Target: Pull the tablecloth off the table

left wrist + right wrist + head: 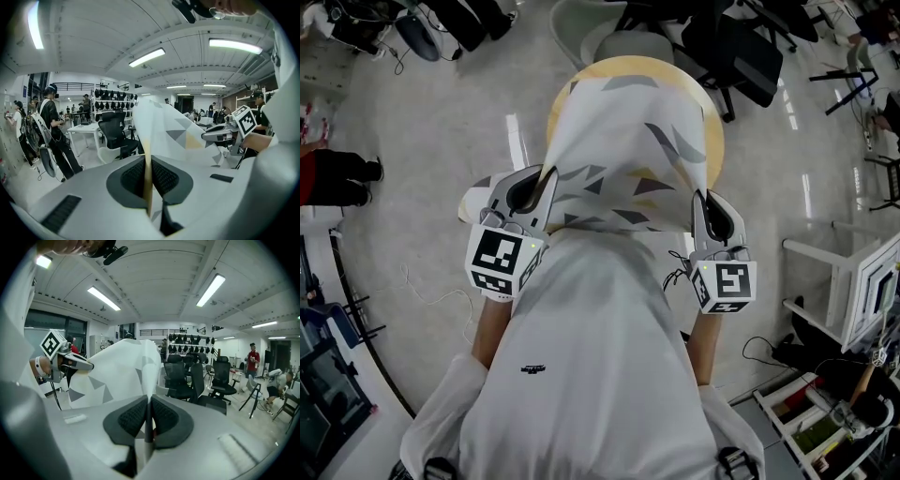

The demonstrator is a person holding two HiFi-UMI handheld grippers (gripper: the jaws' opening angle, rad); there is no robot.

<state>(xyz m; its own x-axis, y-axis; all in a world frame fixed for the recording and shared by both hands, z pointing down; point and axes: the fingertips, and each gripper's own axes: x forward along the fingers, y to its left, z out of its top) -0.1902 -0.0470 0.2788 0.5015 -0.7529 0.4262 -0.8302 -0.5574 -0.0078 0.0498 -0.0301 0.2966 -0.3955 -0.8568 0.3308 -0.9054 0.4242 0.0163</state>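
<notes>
Overhead first — the tablecloth (628, 159), white with grey and yellowish triangles, lies along the round pale-wood table (715, 131) and runs toward the person's white-shirted torso (600, 356). Bare table rim shows on the far side and on both flanks of the cloth. The near edge is up off the table, gathered between the two tools.

Left gripper (539, 183): clenched on the cloth's near left corner. In the left gripper view the ribbed pads (133, 176) sit pressed together with a thin fold of fabric standing between them, and the rest of the sheet (164, 131) rises ahead like a tent.

Right gripper (705, 208): likewise clamped on the near right corner. In the right gripper view the pads (164, 417) pinch a narrow edge of cloth, the sheet (122, 366) billowing to the left.

Each gripper view catches the other tool across the cloth, marker cube (246, 121) outward.

Surroundings — grey polished floor (450, 122), black office chairs (180, 376), a bystander in red (253, 359) well apart.
</notes>
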